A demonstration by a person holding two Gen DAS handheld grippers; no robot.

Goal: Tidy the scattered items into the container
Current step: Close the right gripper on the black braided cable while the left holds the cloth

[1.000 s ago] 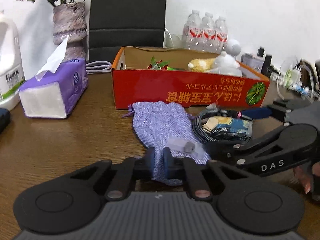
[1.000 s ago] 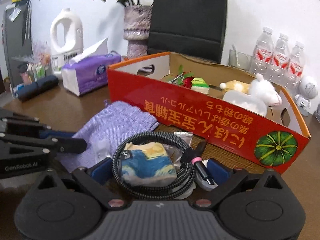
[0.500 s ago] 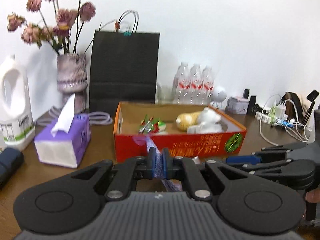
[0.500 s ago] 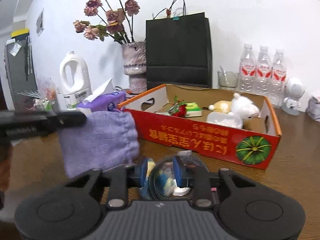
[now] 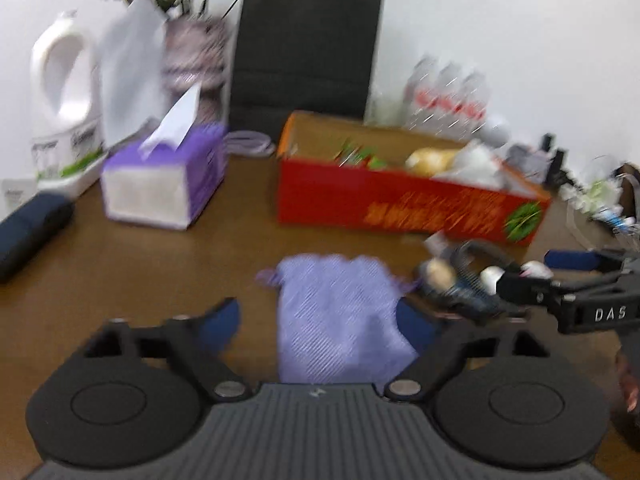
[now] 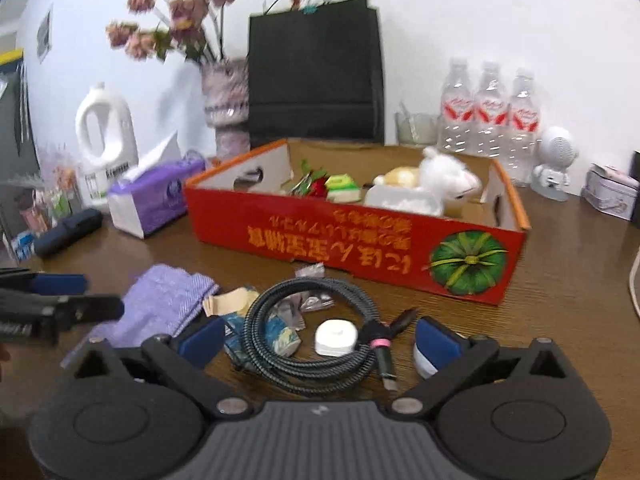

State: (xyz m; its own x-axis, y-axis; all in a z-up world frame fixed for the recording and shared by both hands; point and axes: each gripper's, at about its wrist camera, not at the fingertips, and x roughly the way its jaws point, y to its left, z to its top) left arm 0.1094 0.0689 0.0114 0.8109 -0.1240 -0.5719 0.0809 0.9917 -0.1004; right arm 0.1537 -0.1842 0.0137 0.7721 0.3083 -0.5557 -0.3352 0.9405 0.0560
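Note:
A red cardboard box (image 6: 360,236) (image 5: 400,204) stands on the brown table and holds a white plush, a yellow toy and small items. A lilac cloth pouch (image 5: 340,312) (image 6: 164,304) lies flat on the table in front of it. My left gripper (image 5: 320,320) is open, its fingers either side of the pouch. A coiled braided cable (image 6: 312,336) (image 5: 472,276) lies beside the pouch, over a blue-patterned packet (image 6: 276,334) and a white round piece (image 6: 336,336). My right gripper (image 6: 316,340) is open around the coil.
A purple tissue box (image 6: 152,196) (image 5: 168,188), a white jug (image 5: 64,92), a vase of dried flowers (image 6: 224,104), a black paper bag (image 6: 316,72) and water bottles (image 6: 492,112) stand around the box. A dark case (image 5: 28,228) lies at the left.
Half a second ago both grippers were shut and raised, the left holding the pouch, the right over the cable pile. Now both are open and pouch and cable lie on the table.

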